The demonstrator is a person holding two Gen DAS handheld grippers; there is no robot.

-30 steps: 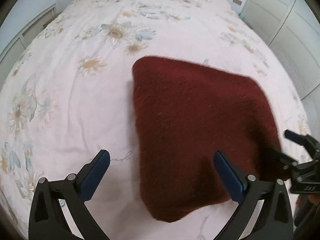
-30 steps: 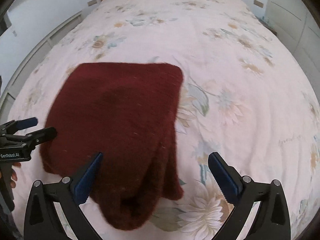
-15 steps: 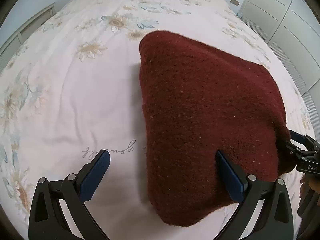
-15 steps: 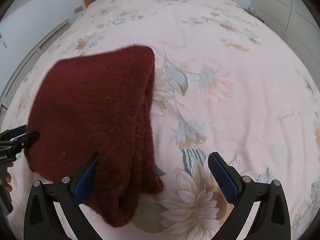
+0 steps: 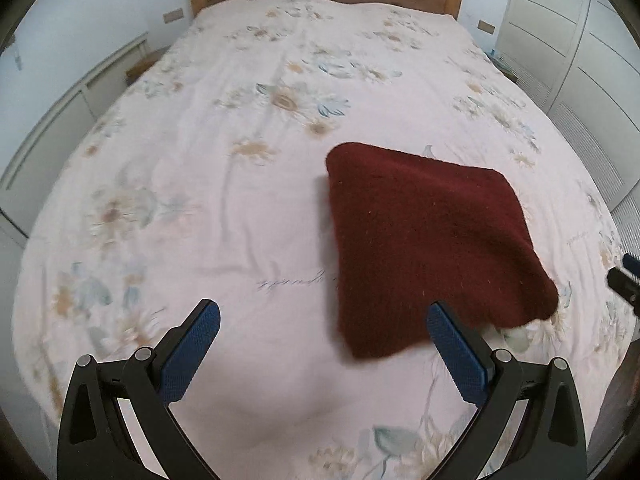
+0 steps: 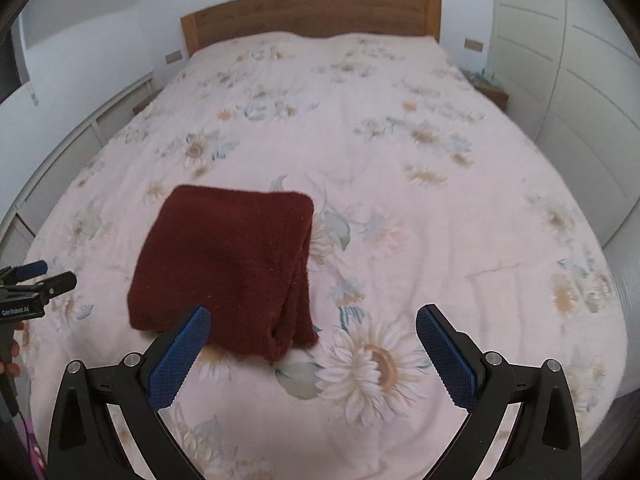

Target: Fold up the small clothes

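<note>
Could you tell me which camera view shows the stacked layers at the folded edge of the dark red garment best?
The right wrist view: the dark red garment shows its stacked layers along the right edge, unobstructed. The left wrist view shows mostly its top surface, with the left claw's finger overlapping its near edge.

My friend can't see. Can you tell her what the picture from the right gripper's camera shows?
A dark red knitted garment, folded into a thick square, lies on a big bed with a pale flowered cover. The right gripper is open, with nothing between its blue fingers. The left gripper peeks in at the left edge, and a wooden headboard stands at the far end.
</note>
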